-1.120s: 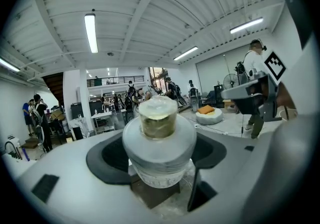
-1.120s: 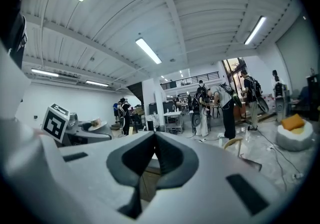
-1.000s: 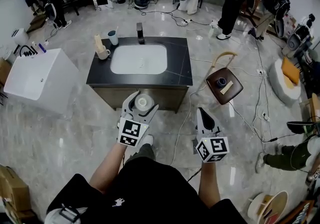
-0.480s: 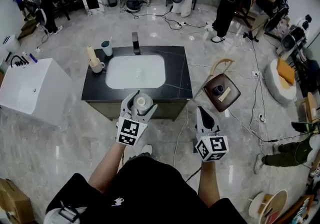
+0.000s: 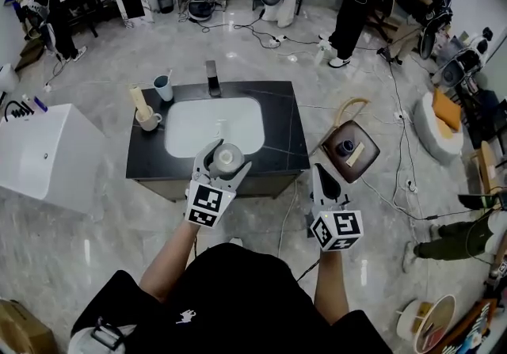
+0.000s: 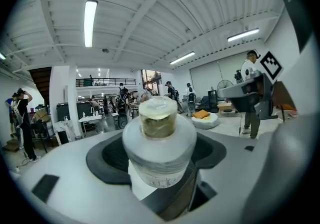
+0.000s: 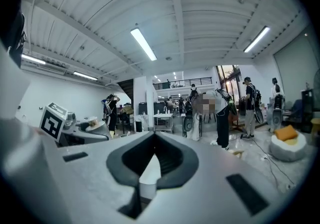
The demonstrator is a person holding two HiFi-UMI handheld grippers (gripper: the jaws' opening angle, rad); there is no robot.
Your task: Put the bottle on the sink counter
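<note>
A pale bottle [image 5: 227,159] with a whitish cap stands upright between the jaws of my left gripper [image 5: 226,162], which is shut on its body. In the left gripper view the bottle [image 6: 159,143] fills the middle, with the pads against its sides. It hangs over the front edge of the black sink counter [image 5: 281,127], just before the white basin [image 5: 214,124]. My right gripper [image 5: 320,176] is held right of the counter over the floor. Its jaws are shut with nothing between them, as the right gripper view [image 7: 152,160] shows.
On the counter's left stand a cup with a toothbrush [image 5: 163,87] and a mug [image 5: 147,118]; a dark faucet [image 5: 211,78] rises at the back. A brown-seated chair [image 5: 354,140] stands to the right and a white tub [image 5: 40,156] to the left. Cables cross the floor and people stand beyond.
The person has stepped toward the counter, which sits lower and nearer in the head view. The left gripper with the bottle now overlaps the counter's front edge. Both grips are unchanged.
</note>
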